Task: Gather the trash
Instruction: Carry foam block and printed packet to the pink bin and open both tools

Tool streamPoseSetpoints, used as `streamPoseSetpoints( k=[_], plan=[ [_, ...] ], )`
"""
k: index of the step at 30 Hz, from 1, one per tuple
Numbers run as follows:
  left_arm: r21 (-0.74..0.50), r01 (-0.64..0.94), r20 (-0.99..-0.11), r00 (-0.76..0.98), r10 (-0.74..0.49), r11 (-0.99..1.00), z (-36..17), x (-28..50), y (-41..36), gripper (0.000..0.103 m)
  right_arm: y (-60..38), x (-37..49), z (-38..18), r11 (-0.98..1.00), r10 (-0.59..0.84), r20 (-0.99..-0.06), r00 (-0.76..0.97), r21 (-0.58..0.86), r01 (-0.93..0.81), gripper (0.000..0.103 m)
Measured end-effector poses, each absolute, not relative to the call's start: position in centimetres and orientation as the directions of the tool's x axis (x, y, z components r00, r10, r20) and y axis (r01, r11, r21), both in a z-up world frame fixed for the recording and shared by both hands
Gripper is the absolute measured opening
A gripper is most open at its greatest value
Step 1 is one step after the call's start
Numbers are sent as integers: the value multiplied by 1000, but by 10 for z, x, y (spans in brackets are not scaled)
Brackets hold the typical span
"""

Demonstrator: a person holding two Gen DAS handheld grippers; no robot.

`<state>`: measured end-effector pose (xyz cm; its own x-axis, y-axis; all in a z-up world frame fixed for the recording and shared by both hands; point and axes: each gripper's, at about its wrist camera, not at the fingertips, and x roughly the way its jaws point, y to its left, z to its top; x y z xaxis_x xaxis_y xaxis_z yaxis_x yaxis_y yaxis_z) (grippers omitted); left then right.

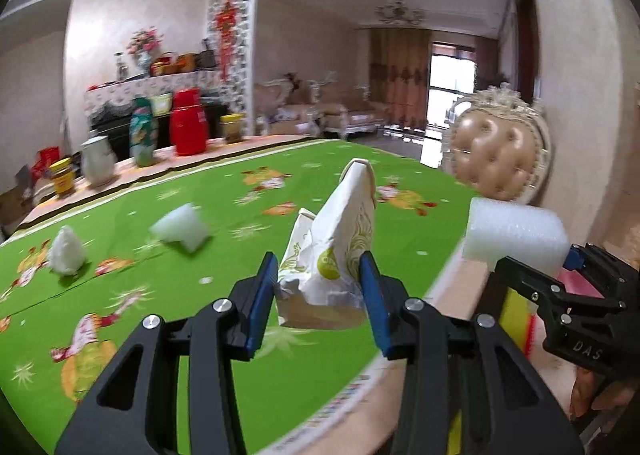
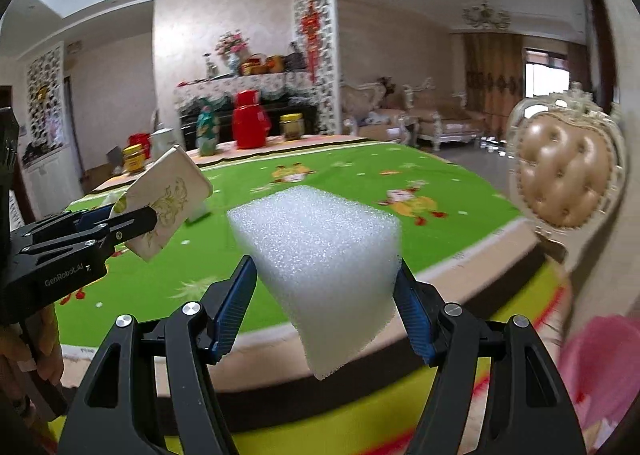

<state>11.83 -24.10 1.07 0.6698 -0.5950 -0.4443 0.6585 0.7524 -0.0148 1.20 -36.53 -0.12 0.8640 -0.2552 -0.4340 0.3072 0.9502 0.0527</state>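
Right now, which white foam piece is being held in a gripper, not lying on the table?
The big foam block, clamped in the right gripper. The smaller foam chunk lies loose on the green tablecloth.

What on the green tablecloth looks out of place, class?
Two white scraps lie loose on the green tablecloth: a foam chunk and a crumpled wad. They look like litter, apart from the jars and vases standing along the far edge.
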Motion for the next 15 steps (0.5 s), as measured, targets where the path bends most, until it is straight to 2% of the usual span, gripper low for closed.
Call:
streamPoseSetpoints(
  k=[10,15],
  plan=[
    [8,833,-472,491,-732,554,0,52,-326,41,-420,-85,-14,857,-440,-438,784,58,513,65],
    [-21,920,-513,326,-794,391,-11,14,-379,41,-453,-140,-25,766,-544,-459,703,70,639,66]
  ],
)
